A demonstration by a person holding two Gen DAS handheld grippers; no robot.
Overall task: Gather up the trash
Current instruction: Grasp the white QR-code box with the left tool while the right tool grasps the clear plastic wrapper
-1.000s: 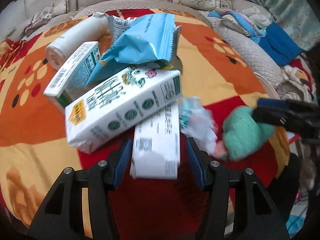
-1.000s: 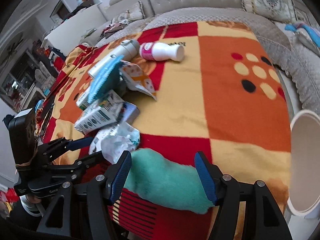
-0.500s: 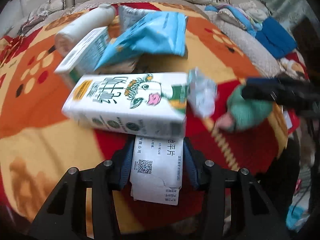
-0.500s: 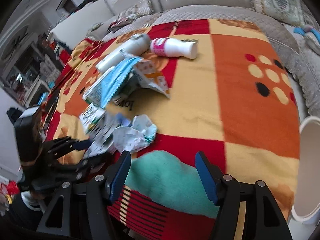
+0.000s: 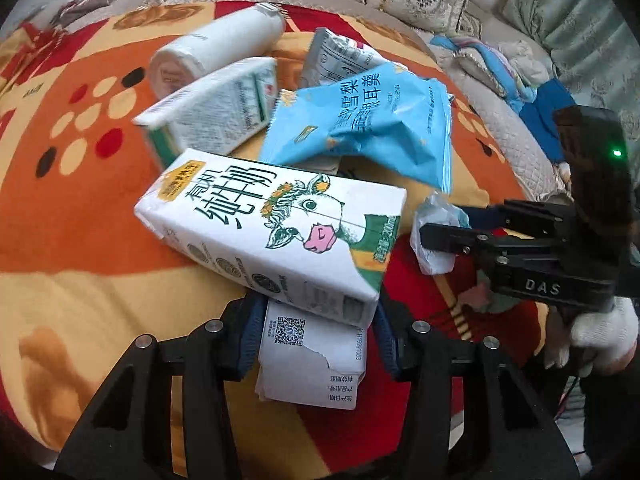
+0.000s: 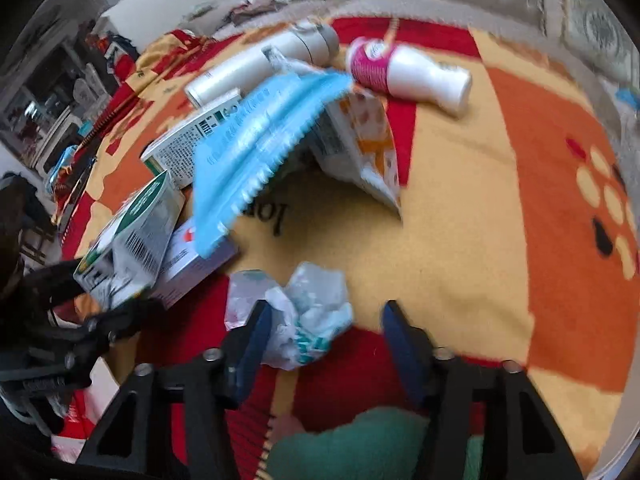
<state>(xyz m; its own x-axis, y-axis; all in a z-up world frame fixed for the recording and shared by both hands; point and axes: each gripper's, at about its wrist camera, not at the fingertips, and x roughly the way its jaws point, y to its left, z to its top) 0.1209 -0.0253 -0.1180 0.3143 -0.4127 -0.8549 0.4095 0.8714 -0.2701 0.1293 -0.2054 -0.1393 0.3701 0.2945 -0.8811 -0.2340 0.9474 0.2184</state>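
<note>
Left wrist: left gripper (image 5: 316,332) jaws clenched on a torn paper box (image 5: 310,354), long axis along the fingers, milk carton (image 5: 272,232) leaning on it | Right wrist: right gripper (image 6: 324,338) jaws released, crumpled wrapper (image 6: 304,320) touching the left finger, off-centre.

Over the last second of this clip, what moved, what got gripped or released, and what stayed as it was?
The left gripper closed its jaws on the flat white box, with the milk carton now lying across it. The right gripper, open, moved forward off the green cloth to the crumpled wrapper, which now sits between its jaws. The blue snack bag, white bottle and pink-labelled bottle kept their places.
</note>
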